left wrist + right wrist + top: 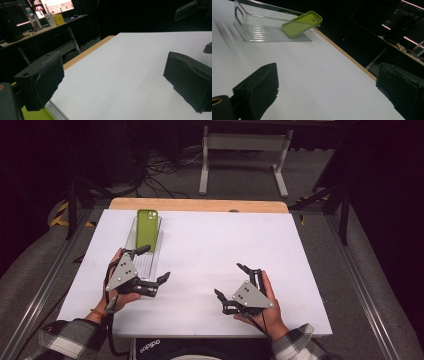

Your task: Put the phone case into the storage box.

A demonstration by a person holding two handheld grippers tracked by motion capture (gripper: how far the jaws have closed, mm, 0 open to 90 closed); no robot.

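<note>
The left tool is wide open and holds nothing. It sits over the near end of a clear tray by the bench's left edge. A green phone case leans in the tray, its top on the far rim. The right tool is open too, empty, near the front edge. The bench is white and flat, with lots of bare space in the middle. A wood strip runs along the far edge. Past it are grey floor and dark room.
</note>
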